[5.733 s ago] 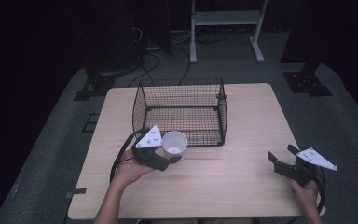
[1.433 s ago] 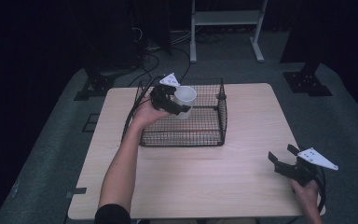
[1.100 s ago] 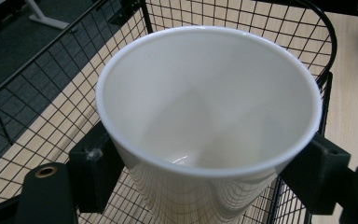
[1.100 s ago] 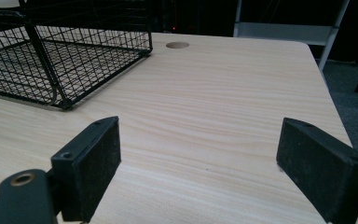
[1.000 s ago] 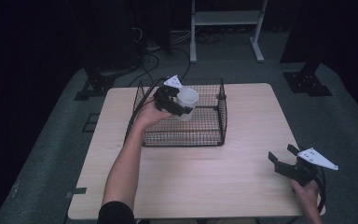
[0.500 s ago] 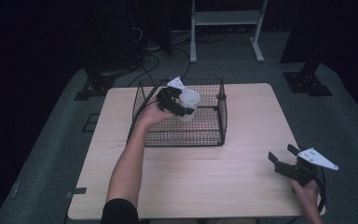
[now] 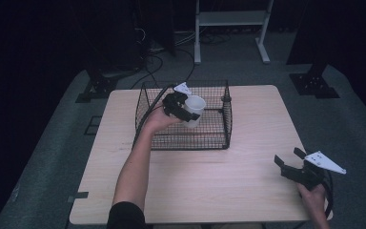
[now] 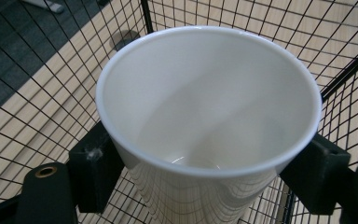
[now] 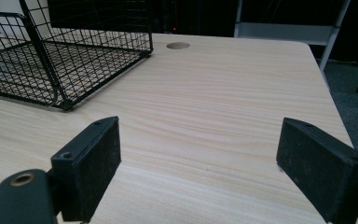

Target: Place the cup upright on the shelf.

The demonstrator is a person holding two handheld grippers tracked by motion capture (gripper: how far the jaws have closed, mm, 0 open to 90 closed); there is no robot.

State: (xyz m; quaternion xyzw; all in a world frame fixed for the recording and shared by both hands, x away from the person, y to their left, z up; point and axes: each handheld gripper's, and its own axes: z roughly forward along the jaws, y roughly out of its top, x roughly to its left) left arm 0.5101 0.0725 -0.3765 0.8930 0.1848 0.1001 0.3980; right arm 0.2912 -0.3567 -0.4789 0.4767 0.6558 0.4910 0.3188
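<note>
The high view is dim: the table (image 7: 228,191) is lit evenly from above, while the floor and room behind it sink into near black from nine round to three o'clock. Shadows under the wire basket (image 7: 219,138) are soft and faint. The picture is grainy and slightly soft throughout. In the left gripper view the white cup (image 8: 205,116) is bright, with mild glare along its rim at twelve o'clock; the mesh behind it stays fairly sharp. The right gripper view is evenly lit, its near jaws slightly blurred.

left tool (image 7: 187,110) | carried white cup (image 7: 194,110) from table front (beside basket) | lowered inside wire basket (image 7: 183,142)
</note>
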